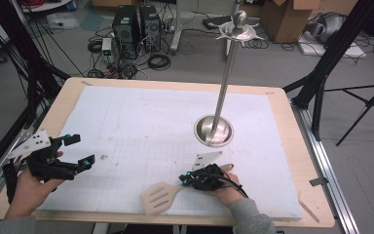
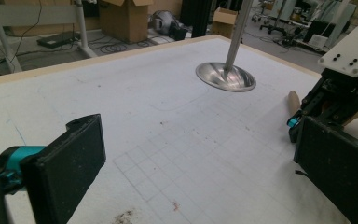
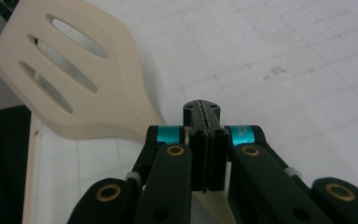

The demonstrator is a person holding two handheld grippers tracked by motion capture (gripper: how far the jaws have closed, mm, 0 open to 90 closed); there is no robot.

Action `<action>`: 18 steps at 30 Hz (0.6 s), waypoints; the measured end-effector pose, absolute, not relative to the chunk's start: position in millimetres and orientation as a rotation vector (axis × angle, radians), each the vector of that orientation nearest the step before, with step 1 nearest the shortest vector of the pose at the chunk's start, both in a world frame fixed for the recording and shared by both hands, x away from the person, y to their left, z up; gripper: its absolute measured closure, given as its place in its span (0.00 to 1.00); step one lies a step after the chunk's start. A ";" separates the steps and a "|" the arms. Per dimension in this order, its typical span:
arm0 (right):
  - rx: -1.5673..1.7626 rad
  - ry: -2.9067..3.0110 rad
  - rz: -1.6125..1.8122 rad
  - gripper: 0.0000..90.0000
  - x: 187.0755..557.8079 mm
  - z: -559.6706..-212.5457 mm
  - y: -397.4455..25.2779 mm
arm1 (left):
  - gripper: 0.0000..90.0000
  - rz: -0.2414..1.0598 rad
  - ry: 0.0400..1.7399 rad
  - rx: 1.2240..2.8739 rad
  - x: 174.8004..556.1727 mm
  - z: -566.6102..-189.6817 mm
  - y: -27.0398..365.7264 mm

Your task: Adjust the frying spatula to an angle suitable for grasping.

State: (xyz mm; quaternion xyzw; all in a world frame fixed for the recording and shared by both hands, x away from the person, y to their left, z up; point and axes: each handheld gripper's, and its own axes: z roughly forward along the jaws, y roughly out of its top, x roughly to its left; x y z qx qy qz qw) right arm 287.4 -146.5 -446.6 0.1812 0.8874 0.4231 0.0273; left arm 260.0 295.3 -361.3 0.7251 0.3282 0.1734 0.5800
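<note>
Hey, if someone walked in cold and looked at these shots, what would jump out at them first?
Probably the tall metal stand rising from its round base on the right half of the white mat, topped with a ball and hooks. Next, the pale slotted spatula at the mat's near edge, its handle clamped in the right gripper. The left gripper sits open at the left edge, holding nothing.

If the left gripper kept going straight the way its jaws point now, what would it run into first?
Probably nothing nearby: the left gripper, jaws open, looks across bare mat. The stand's round metal base lies further ahead, slightly right, and the right gripper is off to the side. Depth is hard to judge.
</note>
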 end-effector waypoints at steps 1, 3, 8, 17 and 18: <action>0.552 2.738 1.302 1.00 284.6 -446.2 -151.0 | 0.03 0.405 0.767 1.695 260.0 -361.2 295.2; 0.553 2.734 1.297 1.00 280.9 -446.2 -158.0 | 0.03 0.405 0.767 1.694 259.9 -361.0 294.8; 0.551 2.729 1.312 1.00 279.0 -446.3 -161.2 | 0.03 0.403 0.762 1.701 261.3 -360.8 291.7; 0.629 2.613 1.343 1.00 277.3 -411.1 -220.8 | 0.03 0.398 0.754 1.710 264.8 -362.6 288.0; 0.644 2.609 1.328 1.00 275.4 -411.1 -230.4 | 0.03 0.400 0.751 1.714 265.0 -362.5 287.7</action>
